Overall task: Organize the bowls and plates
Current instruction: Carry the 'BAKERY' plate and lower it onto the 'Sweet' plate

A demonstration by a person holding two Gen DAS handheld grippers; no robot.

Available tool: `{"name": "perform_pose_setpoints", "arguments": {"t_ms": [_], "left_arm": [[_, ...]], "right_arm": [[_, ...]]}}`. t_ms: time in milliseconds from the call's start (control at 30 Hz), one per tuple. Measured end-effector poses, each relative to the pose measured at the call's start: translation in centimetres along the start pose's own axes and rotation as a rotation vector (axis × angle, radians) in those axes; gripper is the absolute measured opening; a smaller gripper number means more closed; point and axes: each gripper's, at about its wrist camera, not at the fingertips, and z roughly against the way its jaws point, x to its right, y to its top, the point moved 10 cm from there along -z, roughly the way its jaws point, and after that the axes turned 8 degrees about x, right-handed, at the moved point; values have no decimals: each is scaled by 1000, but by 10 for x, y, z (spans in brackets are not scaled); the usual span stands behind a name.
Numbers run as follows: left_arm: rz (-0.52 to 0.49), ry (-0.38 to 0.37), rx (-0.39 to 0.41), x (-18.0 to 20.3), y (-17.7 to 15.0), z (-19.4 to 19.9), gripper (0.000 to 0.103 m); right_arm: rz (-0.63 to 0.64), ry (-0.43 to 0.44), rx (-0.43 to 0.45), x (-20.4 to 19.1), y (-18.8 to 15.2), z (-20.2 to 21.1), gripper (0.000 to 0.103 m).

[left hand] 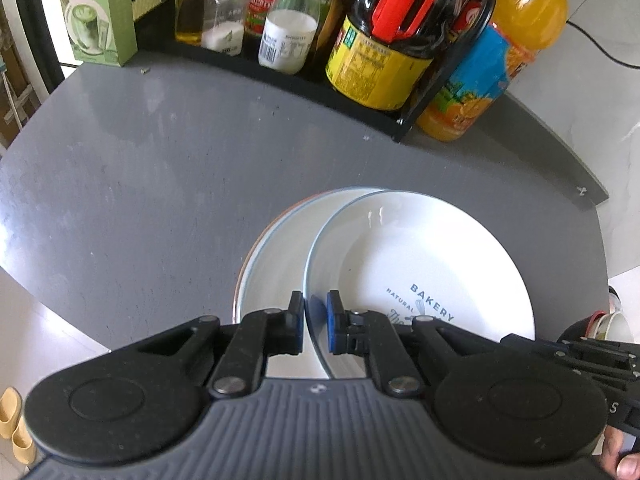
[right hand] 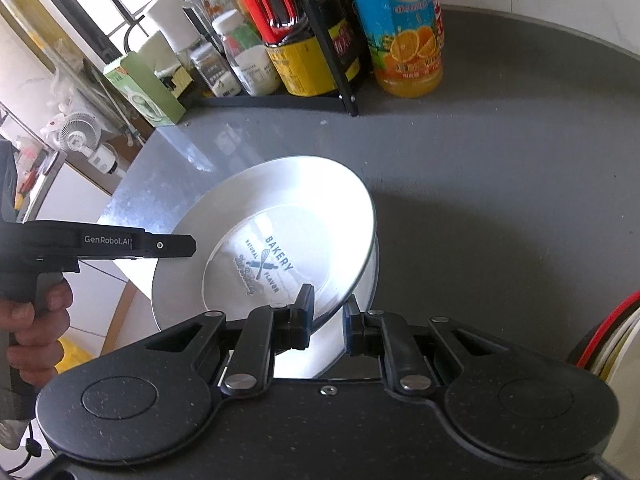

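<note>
On the grey table (left hand: 140, 184), in front of the condiment rack (left hand: 280, 76), both the left gripper (left hand: 314, 326) and right gripper (right hand: 329, 320) pinch opposite rims of the tilted bakery plate (left hand: 420, 264) above a second plate (left hand: 276, 264).

White plate (left hand: 420, 264) printed "BAKERY", tilted and offset over a second white plate (left hand: 276, 256), stacked on grey table (left hand: 160, 168)

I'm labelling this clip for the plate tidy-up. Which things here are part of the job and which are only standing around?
Job: BAKERY plate, pinched at its rim by the left gripper and right gripper; plate beneath it.

Bystanders: orange juice bottle, soy sauce bottle, green carton, black rack.
</note>
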Motion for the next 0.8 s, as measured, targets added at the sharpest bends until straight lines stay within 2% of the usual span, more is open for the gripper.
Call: {"name": "perform_pose_setpoints", "arguments": {"t_ms": [367,633,800], "left_arm": [[-20,17,-65,-4,-5,-19,11],[-88,52,-74,-6,-6,-24,13],[-85,42,-94,-9,-5,-26,13]], "right_arm": [[26,-34,-42,-3,-6,-9,14],[29,-23,-66,-6,-10,-16,14],[30,-37,-61,-6,-9,-19,14]]}}
